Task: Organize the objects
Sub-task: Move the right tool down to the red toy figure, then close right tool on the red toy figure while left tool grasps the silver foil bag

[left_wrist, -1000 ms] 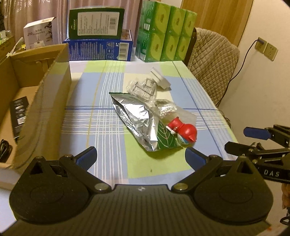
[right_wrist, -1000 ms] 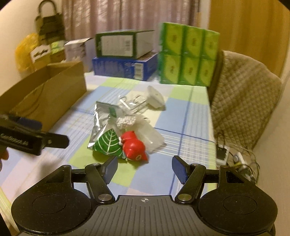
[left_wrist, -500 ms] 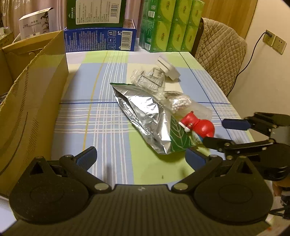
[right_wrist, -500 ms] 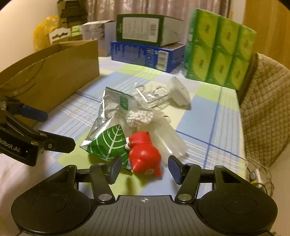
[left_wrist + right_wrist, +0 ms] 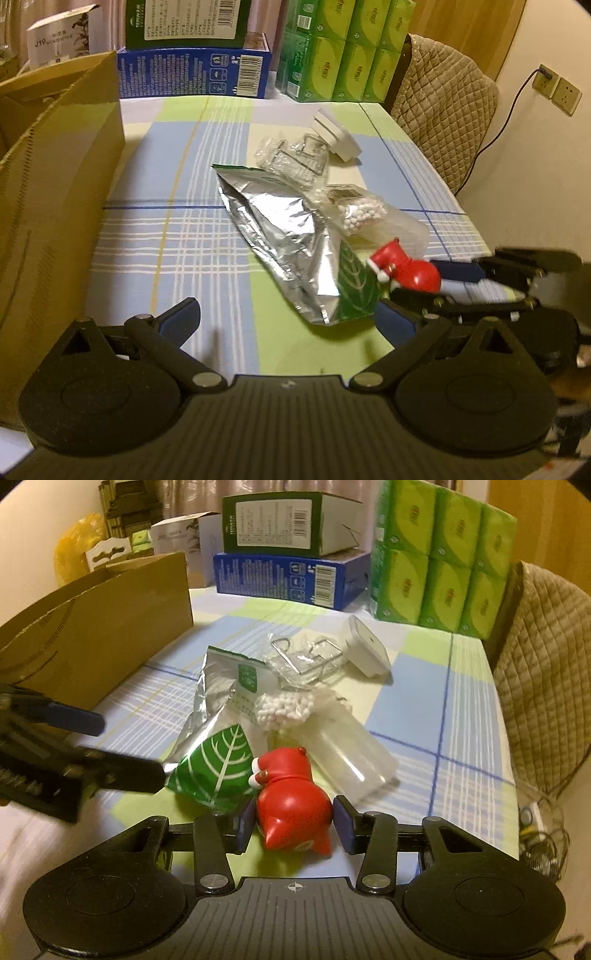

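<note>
A red toy figure lies on the checked tablecloth, against a foil bag with a green leaf print. My right gripper has a pad pressed to each side of the toy. In the left wrist view the same toy sits at the right between the right gripper's fingers. My left gripper is open over bare cloth, with the foil bag just ahead. It also shows at the left of the right wrist view, as the left gripper, holding nothing.
Behind the toy lie a bag of white beads, a clear plastic tub, a packet with wire hooks and a white plug. An open cardboard box fills the left. Stacked boxes, green tissue packs and a padded chair stand behind.
My right gripper moved forward to the red toy and narrowed its fingers onto it. The left gripper drifted forward, still open.
</note>
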Available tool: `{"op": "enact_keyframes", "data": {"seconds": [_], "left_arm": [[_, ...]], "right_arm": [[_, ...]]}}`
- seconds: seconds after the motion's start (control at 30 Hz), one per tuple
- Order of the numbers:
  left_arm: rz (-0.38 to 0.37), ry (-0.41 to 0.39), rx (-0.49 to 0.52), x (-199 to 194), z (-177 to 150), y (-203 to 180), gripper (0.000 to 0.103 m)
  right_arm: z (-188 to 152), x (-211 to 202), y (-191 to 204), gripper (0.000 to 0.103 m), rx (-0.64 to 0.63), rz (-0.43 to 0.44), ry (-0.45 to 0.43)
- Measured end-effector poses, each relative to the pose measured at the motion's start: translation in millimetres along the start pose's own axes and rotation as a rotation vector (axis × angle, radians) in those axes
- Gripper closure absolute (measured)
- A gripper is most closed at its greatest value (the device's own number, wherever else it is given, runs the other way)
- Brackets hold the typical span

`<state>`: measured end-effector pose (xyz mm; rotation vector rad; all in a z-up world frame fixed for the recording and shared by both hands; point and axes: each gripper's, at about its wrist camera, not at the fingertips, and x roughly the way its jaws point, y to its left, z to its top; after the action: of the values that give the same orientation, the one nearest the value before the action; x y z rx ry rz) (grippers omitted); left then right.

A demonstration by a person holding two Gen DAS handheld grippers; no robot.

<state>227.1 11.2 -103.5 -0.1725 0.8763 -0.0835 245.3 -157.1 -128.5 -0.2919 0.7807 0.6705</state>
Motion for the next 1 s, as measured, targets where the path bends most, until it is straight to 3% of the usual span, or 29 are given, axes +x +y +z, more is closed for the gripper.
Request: {"op": "enact_keyframes", "data": {"seconds": [0.3,0.4,0.57,0.67,0.77,1.0], "left_arm": [[-0.075,0.044,-0.114,28.3,13.3,-4.8,0.018],[-0.058,0.043,-0.115,37.9,17.4,-9.9,0.021],[-0.024,0.086,-0.097,52.8,19.4,-13.2,0.044],[-0.050,0.083,-0.088,47.1,17.9,-10.0,0.062],[-0.069,0.096,-0.068,34.8,15.5,-7.1,0.073],[-0.099,0.153,-0.003,-2.8,-12.8,2.7,0.075]], "right_arm": [[-14.7,-29.2,-17.8,0.061,0.103,-0.076,0.002],[-16.1,-34.1,-22.7,0.061,0.134,-0.086,0.000],[-16.6,-38.6,-23.6,0.061,0.138,-0.098,0.002],[-16.0,-43.1,-22.2,0.061,0.141,-0.092,0.001],[-16.8,-49.3,-20.3,0.061,0.154,-0.086,0.000],[-26.5,-70.6,-6.1,0.061,0.169,-0.070,0.006]]}}
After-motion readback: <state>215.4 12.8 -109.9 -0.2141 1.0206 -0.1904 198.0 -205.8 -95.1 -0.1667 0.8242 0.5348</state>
